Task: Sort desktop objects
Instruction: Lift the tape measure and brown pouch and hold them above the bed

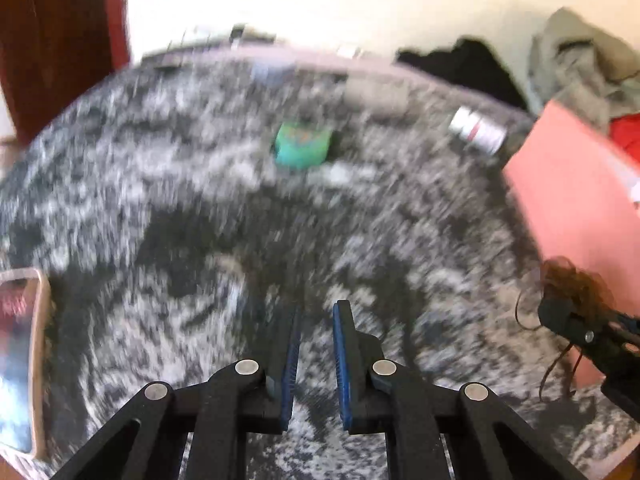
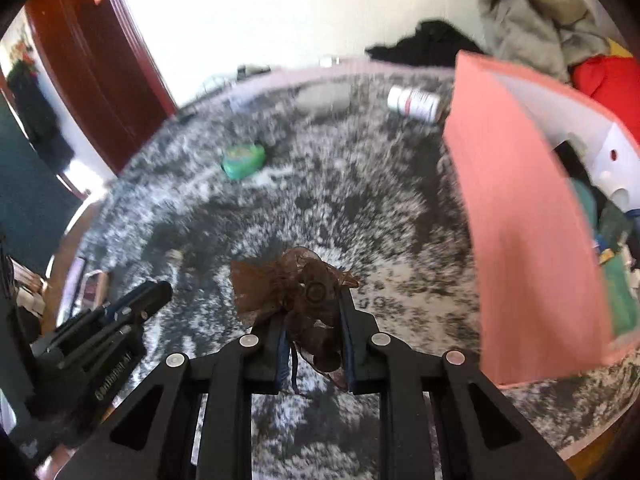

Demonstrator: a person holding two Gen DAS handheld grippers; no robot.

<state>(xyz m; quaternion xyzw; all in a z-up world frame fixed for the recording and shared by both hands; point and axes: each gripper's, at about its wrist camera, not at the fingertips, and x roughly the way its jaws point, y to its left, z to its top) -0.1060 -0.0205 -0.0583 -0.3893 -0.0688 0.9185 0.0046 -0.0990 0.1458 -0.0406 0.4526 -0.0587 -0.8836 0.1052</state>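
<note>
A speckled grey-and-white tabletop (image 2: 360,208) fills both views, blurred. My right gripper (image 2: 316,320) pinches a brown hair bow (image 2: 296,284) above it, just left of the pink box (image 2: 528,232). My left gripper (image 1: 316,360) hangs empty, its pads slightly apart. Farther off lies a green case (image 1: 302,146), then a white bottle (image 2: 416,104) on its side beside the box's far corner.

A mottled black-and-white speckled cloth (image 2: 360,208) covers the table, beside a salmon-pink cardboard box (image 2: 528,240) with a white inside. A teal-green packet (image 2: 243,159) and a white bottle with a red-striped label (image 2: 414,104) lie there; the sheer hair bow (image 2: 296,284) is brown.
</note>
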